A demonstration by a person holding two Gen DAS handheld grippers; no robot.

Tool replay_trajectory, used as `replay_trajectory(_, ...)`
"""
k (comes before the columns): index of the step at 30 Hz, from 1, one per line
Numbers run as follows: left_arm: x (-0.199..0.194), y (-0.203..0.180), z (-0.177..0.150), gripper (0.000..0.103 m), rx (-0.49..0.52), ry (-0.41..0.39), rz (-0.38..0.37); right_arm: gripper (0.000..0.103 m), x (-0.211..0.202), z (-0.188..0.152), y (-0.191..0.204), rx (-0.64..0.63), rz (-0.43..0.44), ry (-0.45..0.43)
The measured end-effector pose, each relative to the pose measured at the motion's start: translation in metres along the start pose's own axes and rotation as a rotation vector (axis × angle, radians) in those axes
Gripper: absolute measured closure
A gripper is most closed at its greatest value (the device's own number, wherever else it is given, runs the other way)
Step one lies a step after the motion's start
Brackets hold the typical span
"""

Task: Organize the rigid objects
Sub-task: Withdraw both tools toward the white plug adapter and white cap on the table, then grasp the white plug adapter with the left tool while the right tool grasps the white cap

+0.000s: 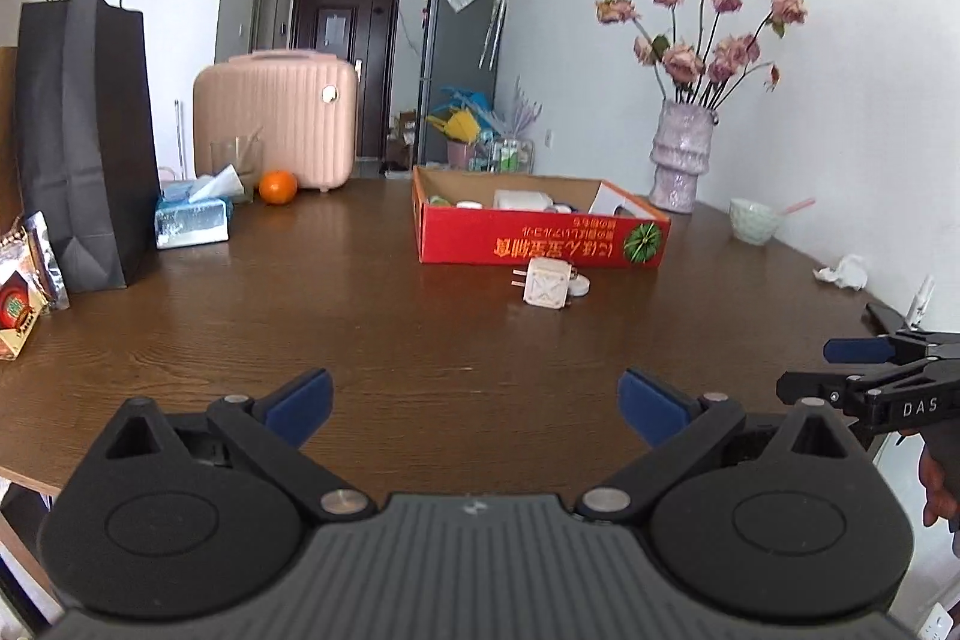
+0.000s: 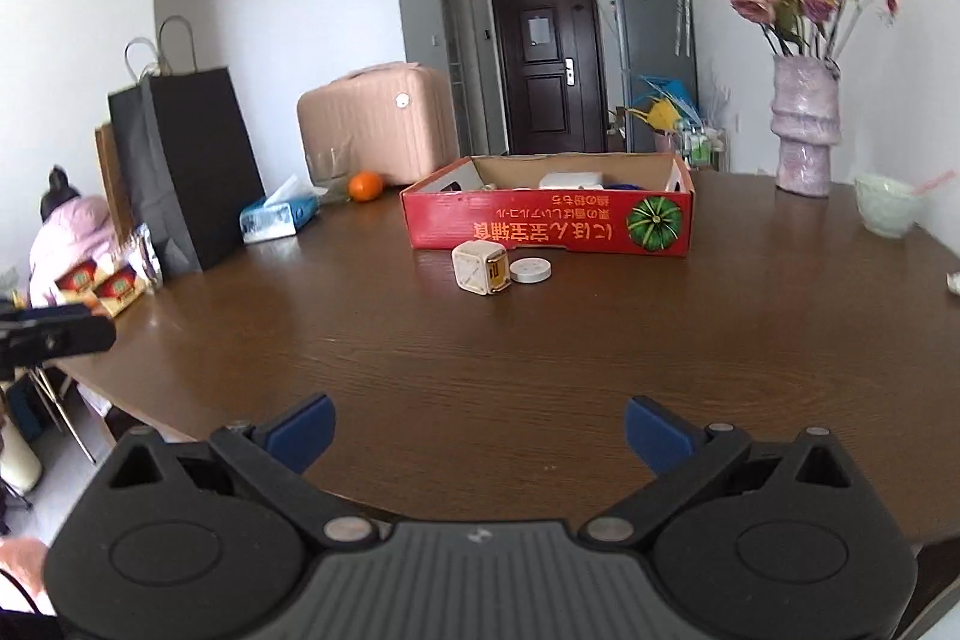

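Cream cube charger [image 2: 480,268], two prongs on one face, gold-rimmed port face on another; lies on brown wooden table [image 2: 540,370] touching a flat white round disc [image 2: 531,271], both just in front of red cardboard box [image 2: 546,223].

Right gripper [image 2: 479,433]: jaws spread wide, nothing held; charger at 12 o'clock, well apart.

Left gripper [image 1: 475,405]: jaws wide, empty; charger [image 1: 545,287] near 1 o'clock, well apart, prongs pointing to 9 o'clock.
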State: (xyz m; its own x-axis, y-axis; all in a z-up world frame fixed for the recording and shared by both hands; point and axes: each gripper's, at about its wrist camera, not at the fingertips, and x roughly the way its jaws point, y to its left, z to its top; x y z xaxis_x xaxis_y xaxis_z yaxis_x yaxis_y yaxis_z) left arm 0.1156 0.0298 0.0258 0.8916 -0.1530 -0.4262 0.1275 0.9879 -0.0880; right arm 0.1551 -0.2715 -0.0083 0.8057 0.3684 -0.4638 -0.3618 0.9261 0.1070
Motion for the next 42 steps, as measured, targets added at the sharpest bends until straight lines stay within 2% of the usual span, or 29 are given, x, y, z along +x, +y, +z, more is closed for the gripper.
replay_trajectory(3,0.025,-0.004,0.004,0.0,0.01,0.039,-0.008,0.0,0.012,0.001,0.0,-0.01,-0.025,0.001)
replay_trajectory(8,0.081,-0.021,0.014,0.0,0.061,0.102,-0.035,0.003,0.039,0.008,-0.021,0.017,-0.06,0.025)
replay_trajectory(14,0.169,-0.04,0.042,0.0,0.077,0.121,-0.062,0.006,0.07,0.029,-0.06,0.091,-0.132,0.039)
replay_trajectory(17,0.214,-0.042,0.053,0.0,0.008,0.138,-0.029,0.006,0.087,0.041,-0.076,0.11,-0.159,0.041)
replay_trajectory(23,0.276,-0.038,0.069,0.001,-0.179,0.181,-0.075,0.007,0.124,0.061,-0.098,0.123,-0.162,0.049)
replay_trajectory(25,0.29,-0.04,0.067,0.008,-0.202,0.219,-0.078,0.007,0.134,0.066,-0.103,0.119,-0.147,0.052)
replay_trajectory(26,0.294,-0.04,0.065,0.017,-0.222,0.237,-0.082,0.007,0.139,0.068,-0.105,0.119,-0.136,0.057)
replay_trajectory(28,0.301,-0.041,0.061,0.021,-0.25,0.239,-0.121,0.009,0.15,0.072,-0.109,0.121,-0.112,0.067)
replay_trajectory(29,0.302,-0.043,0.06,0.023,-0.245,0.22,-0.108,0.009,0.155,0.075,-0.11,0.121,-0.107,0.065)
replay_trajectory(31,0.305,-0.049,0.061,0.024,-0.224,0.205,-0.11,0.009,0.164,0.079,-0.113,0.126,-0.107,0.058)
replay_trajectory(32,0.306,-0.05,0.06,0.029,-0.216,0.21,-0.124,0.009,0.169,0.081,-0.114,0.129,-0.108,0.059)
replay_trajectory(33,0.307,-0.051,0.059,0.039,-0.206,0.215,-0.13,0.01,0.174,0.083,-0.115,0.13,-0.106,0.06)
replay_trajectory(36,0.301,-0.055,0.058,0.048,-0.12,0.211,-0.097,0.011,0.188,0.088,-0.115,0.12,-0.096,0.067)
replay_trajectory(38,0.293,-0.05,0.059,0.062,-0.084,0.191,-0.101,0.019,0.201,0.094,-0.114,0.116,-0.088,0.088)
replay_trajectory(40,0.289,-0.036,0.059,0.062,-0.095,0.187,-0.11,0.022,0.214,0.101,-0.108,0.097,-0.065,0.103)
replay_trajectory(42,0.288,-0.021,0.058,0.062,-0.122,0.177,-0.086,0.022,0.227,0.105,-0.097,0.056,-0.039,0.115)
